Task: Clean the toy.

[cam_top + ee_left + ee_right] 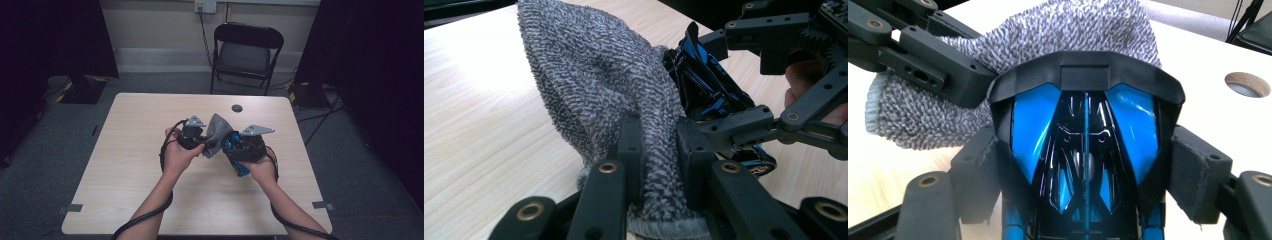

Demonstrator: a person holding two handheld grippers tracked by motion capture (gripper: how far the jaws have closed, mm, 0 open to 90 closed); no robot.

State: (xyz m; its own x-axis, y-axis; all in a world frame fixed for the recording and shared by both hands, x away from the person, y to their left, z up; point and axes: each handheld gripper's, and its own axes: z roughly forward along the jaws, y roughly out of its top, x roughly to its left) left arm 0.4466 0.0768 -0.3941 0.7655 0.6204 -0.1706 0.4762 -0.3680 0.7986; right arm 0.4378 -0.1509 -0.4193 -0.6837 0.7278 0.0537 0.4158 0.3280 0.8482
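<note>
Above the middle of the table, my left gripper (202, 144) is shut on a grey terry cloth (216, 131). In the left gripper view its pads pinch a fold of the cloth (599, 75), which stands up from the jaws. My right gripper (236, 146) is shut on a blue and black toy car (243, 170). In the right gripper view the car (1085, 140) sits nose-up between the pads (1198, 180). The cloth (1048, 35) lies against the car's front end, and one finger of the left gripper (933, 70) reaches in from the upper left.
The light wooden table (125, 165) has a round cable hole (237, 108) near its far edge. A black folding chair (245, 50) stands behind the table. Cables trail from both grippers toward the near edge.
</note>
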